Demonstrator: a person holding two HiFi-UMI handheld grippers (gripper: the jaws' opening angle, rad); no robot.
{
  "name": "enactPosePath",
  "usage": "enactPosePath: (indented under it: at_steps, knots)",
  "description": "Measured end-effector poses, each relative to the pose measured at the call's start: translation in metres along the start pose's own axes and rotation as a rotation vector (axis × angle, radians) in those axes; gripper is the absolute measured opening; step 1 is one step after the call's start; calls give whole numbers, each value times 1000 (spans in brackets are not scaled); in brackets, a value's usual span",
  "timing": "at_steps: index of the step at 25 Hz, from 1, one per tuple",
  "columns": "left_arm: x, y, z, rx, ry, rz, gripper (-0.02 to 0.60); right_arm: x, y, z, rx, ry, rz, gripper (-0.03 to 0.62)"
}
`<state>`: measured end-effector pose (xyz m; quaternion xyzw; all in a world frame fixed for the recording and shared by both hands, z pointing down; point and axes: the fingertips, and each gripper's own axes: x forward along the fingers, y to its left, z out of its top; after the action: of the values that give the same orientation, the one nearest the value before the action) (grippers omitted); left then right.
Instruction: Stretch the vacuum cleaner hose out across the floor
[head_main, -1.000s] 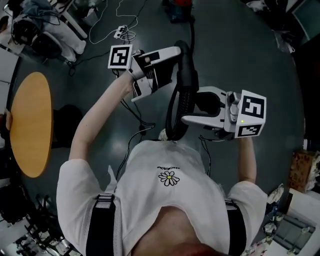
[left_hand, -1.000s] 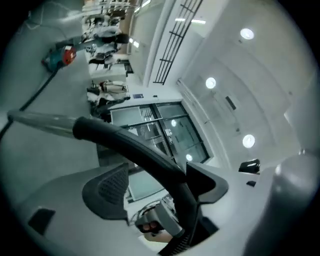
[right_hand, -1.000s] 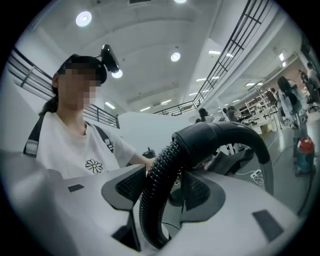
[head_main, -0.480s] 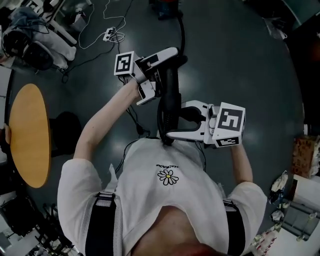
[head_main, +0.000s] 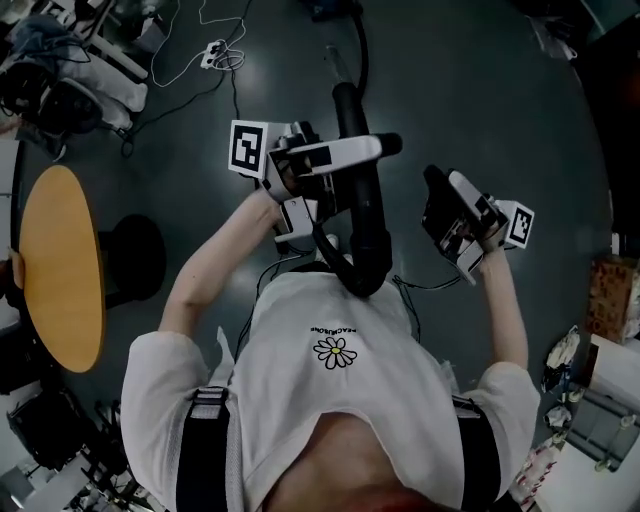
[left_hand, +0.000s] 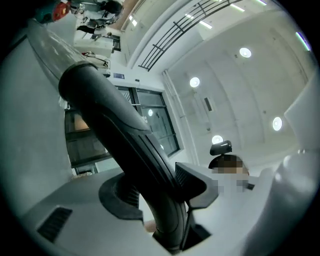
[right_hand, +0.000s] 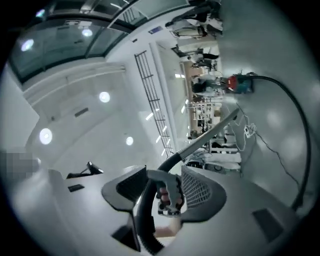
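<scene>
The vacuum cleaner hose (head_main: 365, 215) curves down the centre of the head view. The left gripper (left_hand: 157, 187) has just been closing, and its fingers clamp the hose's rigid black section. The right gripper (head_main: 452, 205) is right of the hose and apart from it, fingers spread and empty. Only the right gripper view shows the vacuum cleaner body (right_hand: 240, 83) clearly, at upper right.

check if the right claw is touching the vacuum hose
Apart. In the head view, a strip of floor shows between the right claw and the hose. In the right gripper view its jaws stand open, with the hose farther off.
</scene>
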<state>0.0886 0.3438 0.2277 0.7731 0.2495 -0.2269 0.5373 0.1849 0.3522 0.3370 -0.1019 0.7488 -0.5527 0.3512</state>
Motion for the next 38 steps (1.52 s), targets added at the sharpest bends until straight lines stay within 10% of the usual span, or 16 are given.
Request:
enactPosePath:
  at_steps: [7,14,17,23,29,38]
  knots:
    - [36,1,-47,-41,130,-27,196,86,-29,55,299,120,-172,210]
    - [67,-22,-93,87,458,13,196,146,-14,87,397,143,39,210]
    - [55,-26,-91,192,554,42,196,184,8,88,240,221,94,211]
    - [-22,26,-135,632,927,284,197,212,81,31,-420,443,180,225]
    - [-67,20,-212,505,774,189,196,169,84,-60,-629,463,277,242]
    - [-92,13,-214,643,699,257,197,160,93,-86,-807,456,229,252]
